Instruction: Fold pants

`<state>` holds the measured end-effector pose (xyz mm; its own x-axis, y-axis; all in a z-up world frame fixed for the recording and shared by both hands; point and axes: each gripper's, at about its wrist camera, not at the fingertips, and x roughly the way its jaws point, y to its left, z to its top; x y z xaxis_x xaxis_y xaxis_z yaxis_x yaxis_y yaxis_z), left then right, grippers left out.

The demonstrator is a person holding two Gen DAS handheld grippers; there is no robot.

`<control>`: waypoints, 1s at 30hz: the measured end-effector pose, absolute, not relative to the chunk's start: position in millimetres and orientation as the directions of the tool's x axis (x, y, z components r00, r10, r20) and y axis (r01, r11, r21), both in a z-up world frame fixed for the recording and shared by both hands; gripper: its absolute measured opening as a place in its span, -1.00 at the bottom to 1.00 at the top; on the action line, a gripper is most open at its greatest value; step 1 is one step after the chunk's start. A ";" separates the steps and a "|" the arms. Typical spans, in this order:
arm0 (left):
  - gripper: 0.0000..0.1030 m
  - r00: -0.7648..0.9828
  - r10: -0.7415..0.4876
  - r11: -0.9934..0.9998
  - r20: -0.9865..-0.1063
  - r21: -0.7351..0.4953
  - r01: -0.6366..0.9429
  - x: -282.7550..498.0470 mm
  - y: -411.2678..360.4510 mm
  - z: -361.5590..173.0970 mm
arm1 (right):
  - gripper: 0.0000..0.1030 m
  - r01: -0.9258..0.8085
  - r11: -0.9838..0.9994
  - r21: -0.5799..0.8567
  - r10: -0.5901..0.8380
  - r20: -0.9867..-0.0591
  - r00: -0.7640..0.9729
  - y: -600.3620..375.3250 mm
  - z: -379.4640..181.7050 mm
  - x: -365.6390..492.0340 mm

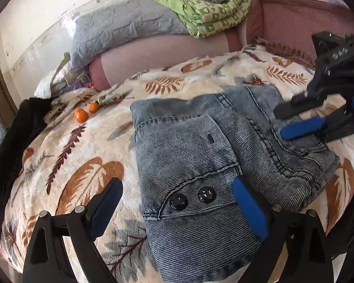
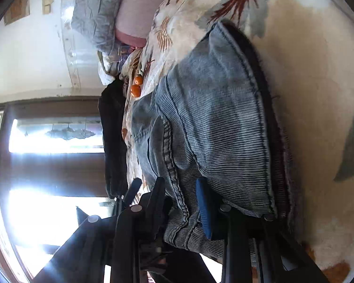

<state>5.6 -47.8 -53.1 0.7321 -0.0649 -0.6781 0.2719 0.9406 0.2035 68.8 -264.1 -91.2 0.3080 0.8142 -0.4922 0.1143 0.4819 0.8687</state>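
Your left gripper hangs low over the near end of the jeans, its two fingers spread wide. The dark left pad sits above the blanket, clear of the denim; the blue right pad overlaps the jeans' right half in this view, though whether it touches the cloth cannot be told. Nothing lies between the fingers but the fabric beneath them.

The jeans lie folded into a compact, layered bundle near the middle of the blanket. A flap bearing two black buttons faces up at the near end, just ahead of your left gripper. A seamed edge runs along the bundle's right side, where several layers are stacked.

Your right gripper reaches in from the right, low over the bundle's far right corner. In the right wrist view its fingers straddle a thick fold of denim, with the cloth bunched between them; they appear closed on that fold, but the left finger is backlit and hard to read.

Two oranges rest on the blanket, well apart from the jeans to the left. A dark garment lies along the blanket's left edge. Behind, a grey pillow and a green patterned quilt rest on a pink bolster.
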 end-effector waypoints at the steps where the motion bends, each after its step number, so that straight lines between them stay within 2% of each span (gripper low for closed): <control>1: 0.84 0.718 -0.079 0.949 -0.691 0.170 0.268 8.4 -43.9 -52.6 | -0.27 0.083 0.477 0.875 0.819 -0.477 0.318 -264.1 -81.1 72.9; 4: 0.84 0.694 -0.109 0.957 -0.711 0.114 0.267 12.3 -37.9 -54.5 | 0.02 0.021 0.371 0.928 0.888 -0.362 0.285 -248.5 -60.2 92.9; 5: 0.84 0.697 -0.108 0.956 -0.709 0.118 0.268 11.5 -38.2 -54.5 | 0.24 -0.008 0.363 0.932 0.903 -0.350 0.250 -236.7 -55.7 100.4; 6: 0.84 0.701 -0.103 0.955 -0.706 0.126 0.267 10.1 -39.7 -54.9 | 0.36 -0.033 0.379 0.925 0.905 -0.363 0.223 -223.7 -54.3 106.9; 7: 0.84 0.704 -0.100 0.955 -0.703 0.131 0.266 9.1 -40.6 -54.9 | 0.37 -0.039 0.438 0.898 0.883 -0.422 0.205 -212.4 -58.3 113.7; 8: 0.84 0.702 -0.099 0.955 -0.705 0.130 0.265 8.1 -41.4 -54.9 | 0.37 -0.017 0.536 0.844 0.833 -0.525 0.176 -202.4 -69.6 119.2; 9: 0.84 0.699 -0.094 0.957 -0.709 0.129 0.259 8.7 -41.4 -55.5 | 0.31 0.018 0.566 0.824 0.814 -0.562 0.148 -197.1 -86.4 123.3; 11: 0.84 0.694 -0.111 0.961 -0.711 0.101 0.257 10.3 -38.3 -54.8 | -0.47 0.090 0.571 0.816 0.800 -0.577 0.163 -208.2 -98.3 124.6; 12: 0.84 0.693 -0.117 0.964 -0.712 0.088 0.253 10.7 -36.6 -55.4 | -0.54 0.115 0.549 0.828 0.810 -0.561 0.170 -215.0 -97.7 124.2; 14: 0.86 0.693 -0.134 0.968 -0.709 0.058 0.246 11.0 -32.7 -58.1 | -0.51 0.096 0.544 0.833 0.803 -0.551 0.227 -225.6 -82.7 121.6; 16: 0.86 0.692 -0.151 0.970 -0.706 0.028 0.240 10.9 -29.1 -60.3 | -0.48 0.058 0.499 0.865 0.817 -0.491 0.301 -237.7 -67.1 123.3; 17: 0.86 0.690 -0.159 0.970 -0.706 0.018 0.241 11.2 -27.8 -60.6 | -0.40 0.057 0.511 0.858 0.800 -0.498 0.335 -246.7 -66.3 125.2; 18: 0.86 0.686 -0.167 0.969 -0.708 0.010 0.246 11.7 -27.4 -60.5 | -0.33 0.084 0.590 0.803 0.734 -0.577 0.359 -251.5 -71.5 132.7; 19: 0.86 0.680 -0.168 0.968 -0.714 0.009 0.249 13.2 -27.8 -60.5 | -0.36 0.126 0.627 0.769 0.698 -0.626 0.348 -257.5 -87.9 138.6; 20: 0.86 0.678 -0.169 0.968 -0.715 0.010 0.251 13.6 -28.0 -59.6 | -0.63 0.190 0.540 0.820 0.745 -0.571 0.345 -265.5 -109.9 139.0; 21: 0.86 0.676 -0.172 0.967 -0.716 0.009 0.255 13.4 -27.7 -58.4 | -0.65 0.236 0.435 0.869 0.781 -0.494 0.382 -274.5 -119.6 133.9; 22: 0.86 0.677 -0.175 0.966 -0.715 0.007 0.257 13.1 -26.6 -57.2 | -0.65 0.236 0.416 0.878 0.787 -0.478 0.390 -277.6 -116.9 128.7; 24: 0.86 0.678 -0.185 0.967 -0.711 -0.008 0.256 13.4 -23.8 -56.1 | -0.50 0.192 0.489 0.851 0.747 -0.522 0.411 -275.2 -93.4 115.3; 27: 0.86 0.660 -0.209 0.969 -0.722 -0.061 0.240 17.1 -18.0 -52.3 | -0.49 0.087 0.508 0.857 0.759 -0.494 0.425 -269.0 -62.1 83.1; 28: 0.86 0.656 -0.212 0.970 -0.724 -0.072 0.234 18.5 -16.8 -51.1 | -0.40 0.063 0.507 0.860 0.770 -0.484 0.416 -267.0 -58.8 73.4; 30: 0.86 0.644 -0.207 0.971 -0.737 -0.072 0.229 20.6 -17.0 -50.0 | -0.06 0.041 0.541 0.840 0.769 -0.514 0.380 -259.3 -63.2 52.6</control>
<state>20.6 -17.0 -50.0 0.6440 -0.2070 -0.7365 0.2294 0.9706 -0.0722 52.6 -259.3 -63.2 0.3801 0.7689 -0.5141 0.0409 0.5413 0.8398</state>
